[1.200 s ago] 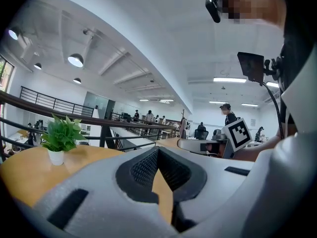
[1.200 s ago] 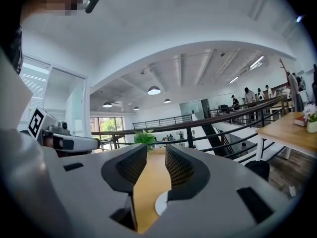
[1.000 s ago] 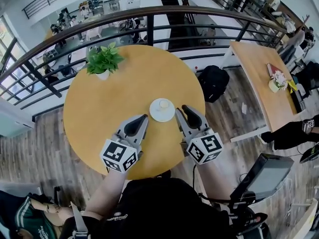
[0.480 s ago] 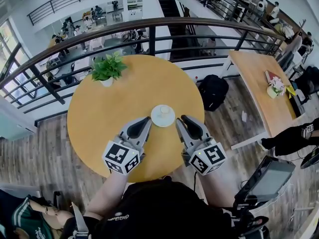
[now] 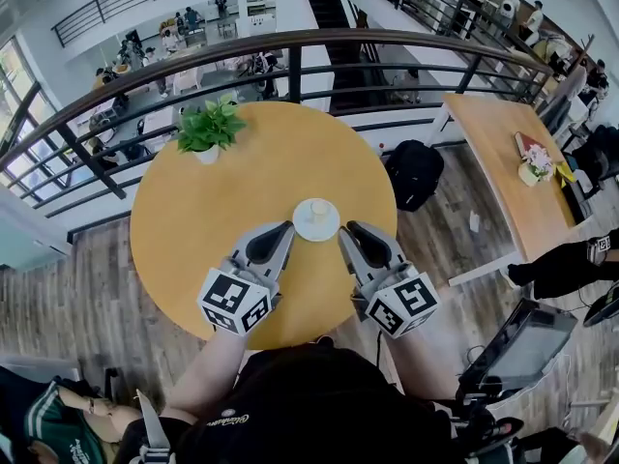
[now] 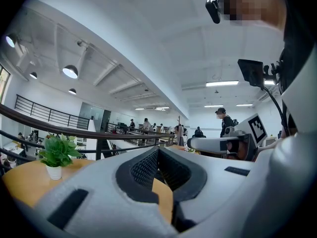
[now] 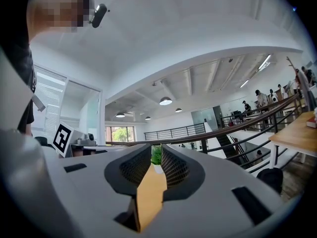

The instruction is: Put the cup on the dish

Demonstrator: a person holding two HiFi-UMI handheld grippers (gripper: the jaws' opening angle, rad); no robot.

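Setting: mezzanine with a dark railing [image 5: 290,42] curving round behind a round wooden table [image 5: 193,230], plank floor below, a black backpack [image 5: 414,167] on the floor to the right and a second, rectangular table [image 5: 503,153] beyond it. A potted plant [image 5: 206,129] stood near the far left edge of the round table. The cup [image 5: 317,208] sat upright on the dish [image 5: 302,228], a little on the person's side of the table's middle and well apart from the plant. Both pieces were pale, and the head view did not resolve the cup's handle. Left gripper [image 5: 287,226] was held just to the left of the dish on its near side, not touching it. Its own view showed the jaws clenched tip to tip with nothing between them, only bare tabletop under the pads. Right gripper [image 5: 346,227] was held just to the right of the dish, also clear of it. Its jaws had just been closing and stood released, a narrow slit apart with nothing in them. The plant showed far off through that slit in the right gripper view. Both grippers pointed roughly level across the table, angled in toward the dish from either side. Their marker cubes, left [image 5: 232,301] and right [image 5: 404,304], hung over the table's near edge. Neither gripper held the cup.
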